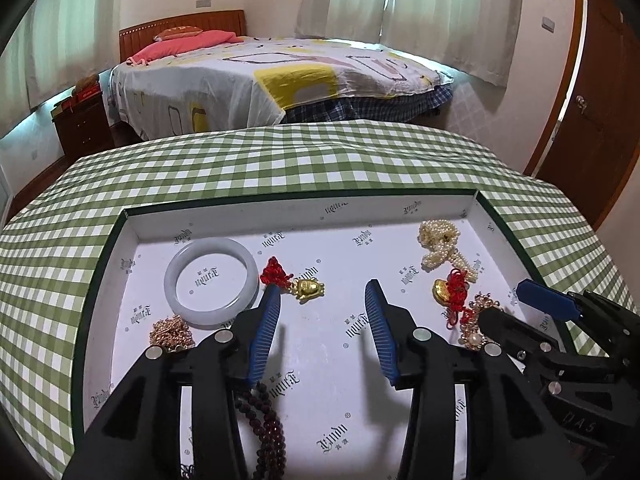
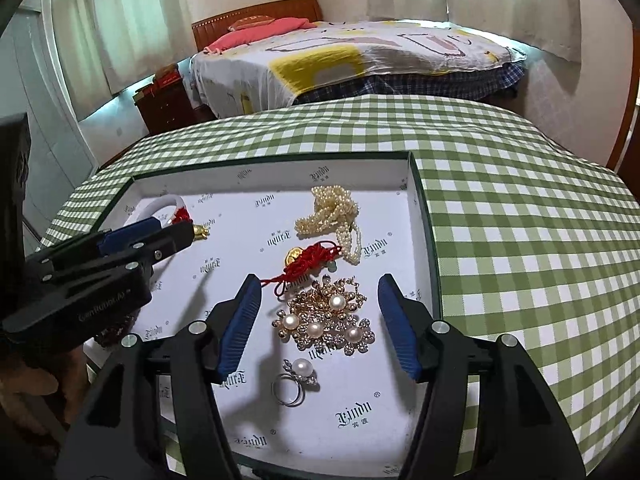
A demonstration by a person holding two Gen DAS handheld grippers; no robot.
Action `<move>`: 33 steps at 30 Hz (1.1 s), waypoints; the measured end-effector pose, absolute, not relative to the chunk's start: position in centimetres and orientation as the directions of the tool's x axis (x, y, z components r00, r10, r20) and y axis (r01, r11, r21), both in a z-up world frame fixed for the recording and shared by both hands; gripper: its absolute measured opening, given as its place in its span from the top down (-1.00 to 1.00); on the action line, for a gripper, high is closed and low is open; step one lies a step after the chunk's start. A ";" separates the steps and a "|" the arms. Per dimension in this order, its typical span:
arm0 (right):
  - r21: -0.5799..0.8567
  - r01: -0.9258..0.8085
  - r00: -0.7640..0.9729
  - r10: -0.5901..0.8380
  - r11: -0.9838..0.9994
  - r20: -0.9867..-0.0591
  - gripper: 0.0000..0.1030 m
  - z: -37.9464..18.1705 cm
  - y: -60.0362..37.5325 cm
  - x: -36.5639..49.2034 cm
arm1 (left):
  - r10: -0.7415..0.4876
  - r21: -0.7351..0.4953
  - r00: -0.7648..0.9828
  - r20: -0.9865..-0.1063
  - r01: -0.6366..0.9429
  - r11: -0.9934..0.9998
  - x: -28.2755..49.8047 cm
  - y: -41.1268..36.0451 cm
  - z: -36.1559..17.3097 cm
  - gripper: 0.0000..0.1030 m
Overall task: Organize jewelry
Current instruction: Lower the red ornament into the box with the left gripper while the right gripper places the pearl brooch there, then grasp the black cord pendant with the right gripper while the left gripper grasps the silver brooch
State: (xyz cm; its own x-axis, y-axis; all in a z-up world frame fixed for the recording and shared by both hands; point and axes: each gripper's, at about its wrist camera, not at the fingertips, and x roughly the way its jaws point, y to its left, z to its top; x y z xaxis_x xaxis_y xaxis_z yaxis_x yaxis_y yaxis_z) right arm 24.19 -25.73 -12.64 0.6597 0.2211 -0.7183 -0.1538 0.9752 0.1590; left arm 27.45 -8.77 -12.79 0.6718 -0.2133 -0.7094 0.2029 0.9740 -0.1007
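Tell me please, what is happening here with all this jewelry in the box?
A person holds a two-finger tool in each hand over a shallow white box on a green checked tablecloth, sorting jewelry. The left tool is open and holds nothing; a gold charm with red knot lies just ahead of it, beside a pale jade bangle. The right tool is also open, its fingers on either side of a gold and pearl necklace, not gripping it. A pearl ring lies nearer.

Each tool (image 1: 324, 296) is black plastic with ribbed blue pads (image 2: 240, 320) and round silver screws (image 1: 223, 336).
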 end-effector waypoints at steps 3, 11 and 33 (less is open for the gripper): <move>0.155 -0.155 0.677 0.219 0.976 -0.703 -0.15 -11.6 -25.6 23.6 | -0.217 -0.104 0.688 -0.693 0.202 0.974 26.7 -8.4 -12.0 0.14; 0.135 -0.158 0.712 0.208 0.978 -0.671 -0.15 -9.2 -25.3 20.6 | -0.222 -0.110 0.733 -0.643 0.199 0.974 23.2 -7.2 -9.9 0.14; 0.118 -0.157 0.632 0.192 0.980 -0.751 0.19 -13.2 -24.8 11.4 | -0.139 -0.111 0.712 -0.689 0.086 0.990 13.3 -3.2 -12.3 0.14</move>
State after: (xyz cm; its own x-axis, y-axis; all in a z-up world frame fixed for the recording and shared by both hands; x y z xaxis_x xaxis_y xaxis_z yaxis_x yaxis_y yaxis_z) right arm 11.43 -24.82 -13.16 0.6318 0.1921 -0.7510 -0.1574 0.9804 0.1184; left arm 13.30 -3.21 -12.30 0.7118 -0.1391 -0.6885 0.0861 0.9901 -0.1110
